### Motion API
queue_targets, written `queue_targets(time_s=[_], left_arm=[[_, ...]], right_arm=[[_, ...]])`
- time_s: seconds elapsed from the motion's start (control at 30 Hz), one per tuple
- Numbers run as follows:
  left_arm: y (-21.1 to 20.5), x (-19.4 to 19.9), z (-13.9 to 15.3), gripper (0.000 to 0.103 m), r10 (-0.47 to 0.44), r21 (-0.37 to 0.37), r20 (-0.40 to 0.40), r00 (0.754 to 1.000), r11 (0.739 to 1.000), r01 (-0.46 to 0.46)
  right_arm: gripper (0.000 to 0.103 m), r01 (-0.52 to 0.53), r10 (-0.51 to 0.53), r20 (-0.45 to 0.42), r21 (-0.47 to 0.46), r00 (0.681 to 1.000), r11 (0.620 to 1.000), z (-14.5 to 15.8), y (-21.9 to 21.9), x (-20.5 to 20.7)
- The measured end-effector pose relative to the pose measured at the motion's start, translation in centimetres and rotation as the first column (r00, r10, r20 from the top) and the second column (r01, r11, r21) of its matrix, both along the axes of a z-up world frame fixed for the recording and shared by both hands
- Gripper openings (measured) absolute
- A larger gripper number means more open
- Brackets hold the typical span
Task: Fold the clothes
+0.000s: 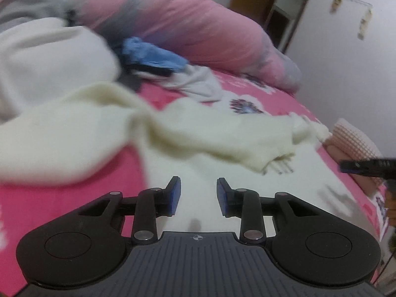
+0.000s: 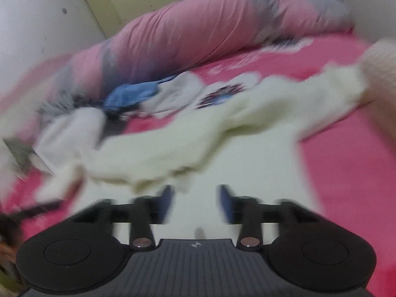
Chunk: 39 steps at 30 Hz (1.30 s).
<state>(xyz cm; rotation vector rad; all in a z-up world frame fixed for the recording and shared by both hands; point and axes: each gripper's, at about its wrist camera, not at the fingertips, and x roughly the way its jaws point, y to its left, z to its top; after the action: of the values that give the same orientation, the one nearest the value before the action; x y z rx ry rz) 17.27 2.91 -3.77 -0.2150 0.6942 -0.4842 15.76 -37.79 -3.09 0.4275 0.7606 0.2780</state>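
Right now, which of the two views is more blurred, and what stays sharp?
Right wrist view: heavy motion blur; cream garment and right gripper smeared. Left wrist view: left gripper sharp, garment soft, fisheye bends the wall.

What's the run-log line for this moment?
left gripper: open, empty | right gripper: open, empty | cream garment: unfolded on bed

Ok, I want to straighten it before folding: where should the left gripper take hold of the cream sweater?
Probably the cuff end of the sleeve on the cream sweater. It lies nearest the open left gripper, stretched out flat across the pink bedsheet with a free edge. Come in low from the near side, one finger under that edge. The view is blurred, so layers are uncertain.
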Motion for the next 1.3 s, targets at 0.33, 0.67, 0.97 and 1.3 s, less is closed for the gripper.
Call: queue_targets(time_s=[0.33, 0.67, 0.97, 1.3], left_arm=[[0.5, 9.1, -4.6, 0.053, 0.051, -0.347, -0.34, 0.939, 0.921, -0.176], [-0.4, 11.9, -3.7, 0.013, 0.133, -0.321, -0.297, 0.945, 0.919, -0.23], [0.4, 15.9, 0.8, 0.009, 0.212, -0.41, -0.112, 0.971, 0.88, -0.24], [-1.1, 23.9, -3.1, 0.01, 0.293, -0.335, -0.101, 0.951, 0.89, -0.309]], right_arm=[[0.068, 0.143, -0.069, -0.219, 0.345, 0.973, 0.928, -6.1, -2.4, 9.3], [0.009, 0.001, 0.046, -0.142, 0.313, 0.989, 0.95, -4.5, -0.1, 11.0], [0.009, -0.013, -0.002, 0.042, 0.352, 0.999, 0.936, -0.1, -0.2, 16.8], [0.009, 0.068, -0.078, 0.014, 0.353, 0.997, 0.933, -5.2, 1.2, 27.7]])
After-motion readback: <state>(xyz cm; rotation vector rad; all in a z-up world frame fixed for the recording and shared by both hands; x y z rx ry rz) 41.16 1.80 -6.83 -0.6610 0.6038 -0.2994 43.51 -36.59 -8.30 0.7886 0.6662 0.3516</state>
